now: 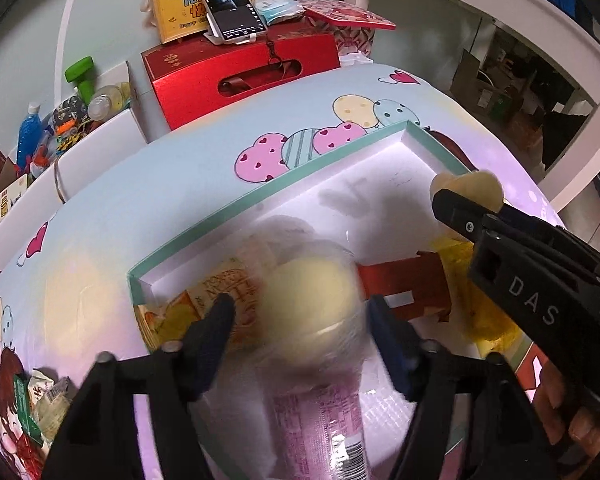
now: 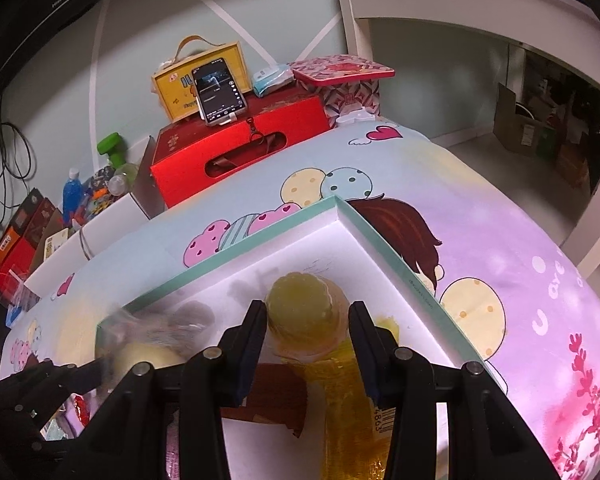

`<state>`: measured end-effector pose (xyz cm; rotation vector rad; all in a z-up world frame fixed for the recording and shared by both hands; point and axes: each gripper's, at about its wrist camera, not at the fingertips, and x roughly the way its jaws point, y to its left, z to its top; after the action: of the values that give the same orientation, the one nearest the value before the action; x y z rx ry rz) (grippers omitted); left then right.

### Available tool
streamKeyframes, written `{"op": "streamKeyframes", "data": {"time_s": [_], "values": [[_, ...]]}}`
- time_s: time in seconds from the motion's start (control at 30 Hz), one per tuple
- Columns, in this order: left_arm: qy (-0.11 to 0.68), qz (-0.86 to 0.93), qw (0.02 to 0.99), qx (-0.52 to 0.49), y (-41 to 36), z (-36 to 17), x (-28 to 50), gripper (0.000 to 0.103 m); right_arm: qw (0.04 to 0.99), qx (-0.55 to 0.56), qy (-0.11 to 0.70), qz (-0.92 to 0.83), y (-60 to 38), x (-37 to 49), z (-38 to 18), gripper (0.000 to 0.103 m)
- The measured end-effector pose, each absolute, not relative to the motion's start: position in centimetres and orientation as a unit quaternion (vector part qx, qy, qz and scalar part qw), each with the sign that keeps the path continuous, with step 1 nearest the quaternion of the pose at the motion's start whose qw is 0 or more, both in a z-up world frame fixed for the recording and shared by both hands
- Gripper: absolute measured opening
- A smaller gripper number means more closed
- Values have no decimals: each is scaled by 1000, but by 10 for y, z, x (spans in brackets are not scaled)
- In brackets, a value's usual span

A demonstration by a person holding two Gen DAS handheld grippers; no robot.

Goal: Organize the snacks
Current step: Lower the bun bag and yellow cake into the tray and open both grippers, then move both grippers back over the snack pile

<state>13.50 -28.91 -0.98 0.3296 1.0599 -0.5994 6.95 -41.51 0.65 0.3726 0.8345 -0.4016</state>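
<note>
A cartoon-print sheet (image 2: 520, 240) covers the surface, with a white tray (image 2: 400, 256) on it. Your right gripper (image 2: 308, 320) tilts steeply down over the tray, clamped on a yellow snack (image 2: 300, 312). Your left gripper (image 1: 300, 312), angled down too, straddles a pink-wrapped snack (image 1: 308, 312) with jaws spread, apparently clear of it.

The letters "DAS" stand in white on the black body of the right claw (image 1: 466, 194). "Hisense" is printed on the dark frame of the screen (image 2: 62, 0). The digits "4863" run beside a barcode on the yellow snack packet (image 2: 356, 400). Other print is too blurred to read.
</note>
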Motion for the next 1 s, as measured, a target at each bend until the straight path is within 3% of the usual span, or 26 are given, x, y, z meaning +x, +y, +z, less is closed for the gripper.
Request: {"op": "streamKeyframes", "data": {"time_s": [0.13, 0.33, 0.43, 0.53, 0.63, 1.0], "values": [[494, -276, 811, 148, -281, -6, 135, 72, 879, 171, 403, -188, -410, 71, 6, 48], [492, -260, 821, 130, -258, 0, 137, 72, 878, 154, 412, -190, -405, 73, 7, 61], [489, -252, 826, 123, -246, 3, 137, 72, 878, 147, 416, -188, -402, 75, 6, 76], [484, -241, 834, 114, -235, 7, 137, 73, 877, 133, 423, -186, -398, 77, 4, 78], [475, -221, 846, 95, -219, 11, 139, 90, 873, 119, 431, -192, -396, 79, 0, 89], [451, -108, 885, 40, -128, 10, 146, 94, 881, 102, 423, -184, -387, 79, 4, 103]]}}
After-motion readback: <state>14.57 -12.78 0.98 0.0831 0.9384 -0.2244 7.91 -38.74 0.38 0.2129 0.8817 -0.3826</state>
